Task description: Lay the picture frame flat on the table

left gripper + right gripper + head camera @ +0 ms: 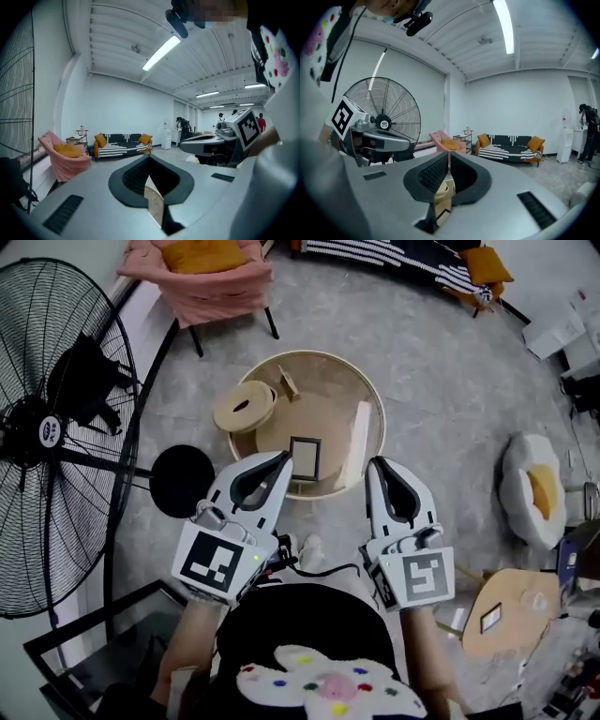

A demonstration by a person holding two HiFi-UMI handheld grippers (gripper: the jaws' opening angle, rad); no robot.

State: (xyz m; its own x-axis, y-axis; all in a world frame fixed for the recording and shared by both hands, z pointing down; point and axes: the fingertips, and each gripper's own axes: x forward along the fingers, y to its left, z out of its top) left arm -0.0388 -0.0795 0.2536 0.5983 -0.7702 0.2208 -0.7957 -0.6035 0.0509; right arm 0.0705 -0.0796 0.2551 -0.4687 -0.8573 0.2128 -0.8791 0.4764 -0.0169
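Note:
A small dark-edged picture frame [305, 457] stands on the round wooden table [370, 395], near its front rim. Both grippers are held high over the floor, just short of the table. My left gripper [281, 461] points at the frame from its left side, jaws shut and empty; in the left gripper view its pads meet at the left gripper [149, 157]. My right gripper [375, 465] hangs to the right of the frame, also shut with nothing in it, and the right gripper [448, 155] shows its pads pressed together. Neither gripper touches the frame.
On the table lie a round wooden disc [244, 406], a small wooden piece [289, 382] and a long pale strip [356, 442]. A big black fan [47, 427] stands at left with its round base [181, 481]. A pink chair [211, 277], an egg-shaped cushion [536, 491] and a second small table [506, 613] surround.

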